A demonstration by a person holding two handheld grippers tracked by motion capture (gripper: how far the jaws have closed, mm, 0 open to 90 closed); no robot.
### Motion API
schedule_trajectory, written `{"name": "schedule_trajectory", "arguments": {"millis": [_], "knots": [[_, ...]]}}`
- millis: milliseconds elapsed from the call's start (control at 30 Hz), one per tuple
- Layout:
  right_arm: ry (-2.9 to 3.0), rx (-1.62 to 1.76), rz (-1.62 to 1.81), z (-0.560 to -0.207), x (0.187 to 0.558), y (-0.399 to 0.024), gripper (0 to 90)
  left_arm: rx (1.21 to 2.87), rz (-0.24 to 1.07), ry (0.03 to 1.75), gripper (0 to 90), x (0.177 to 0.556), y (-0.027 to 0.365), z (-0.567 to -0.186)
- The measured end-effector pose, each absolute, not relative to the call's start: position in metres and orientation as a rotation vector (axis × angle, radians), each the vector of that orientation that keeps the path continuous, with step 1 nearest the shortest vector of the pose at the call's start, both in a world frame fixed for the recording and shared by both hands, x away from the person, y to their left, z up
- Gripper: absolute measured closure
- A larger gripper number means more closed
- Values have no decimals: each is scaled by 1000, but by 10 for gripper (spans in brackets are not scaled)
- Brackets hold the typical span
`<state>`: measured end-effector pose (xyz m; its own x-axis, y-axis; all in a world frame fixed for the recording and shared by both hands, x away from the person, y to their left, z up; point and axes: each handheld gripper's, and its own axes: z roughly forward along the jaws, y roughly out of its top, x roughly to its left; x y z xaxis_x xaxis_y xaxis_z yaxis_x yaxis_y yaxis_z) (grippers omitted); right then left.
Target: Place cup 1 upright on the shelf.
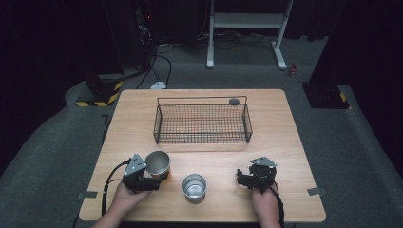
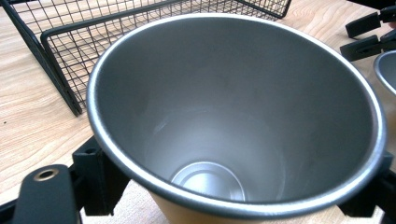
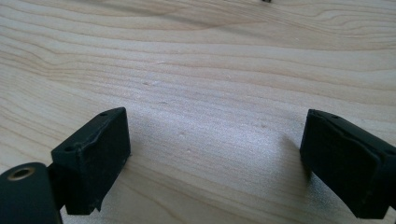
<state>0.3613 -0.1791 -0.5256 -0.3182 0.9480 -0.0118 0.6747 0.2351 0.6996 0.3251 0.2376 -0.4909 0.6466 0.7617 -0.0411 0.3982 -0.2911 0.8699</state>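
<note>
My left gripper [image 1: 153,172] is shut on a metal cup [image 1: 158,163] at the front left of the table; the cup leans, so its mouth faces partly upward. The left gripper view looks straight into this cup [image 2: 224,121], with the left gripper [image 2: 233,183] clamping a black jaw against each side. A second metal cup [image 1: 194,186] stands upright near the table's front middle, and its rim [image 2: 388,70] shows at that view's right edge. To its right my right gripper [image 1: 244,178] rests low and open. In the right gripper view, the right gripper [image 3: 222,156] has bare wood between its jaws.
A black wire basket [image 1: 202,138] stands across the middle of the wooden table [image 1: 285,142], just beyond the held cup [image 2: 60,60]. A small grey round object [image 1: 234,101] lies by the basket's far right corner. Stands and cables are on the floor behind the table.
</note>
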Motion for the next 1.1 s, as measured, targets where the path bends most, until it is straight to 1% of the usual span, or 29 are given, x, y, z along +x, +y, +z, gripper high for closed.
{"name": "schedule_trajectory", "arguments": {"millis": [567, 1100], "knots": [[2076, 1488, 838, -526, 361, -179, 85, 1902, 491, 916, 161, 325, 240, -492], [2078, 1484, 837, -526, 361, -179, 85, 1884, 530, 924, 162, 325, 242, -489]]}}
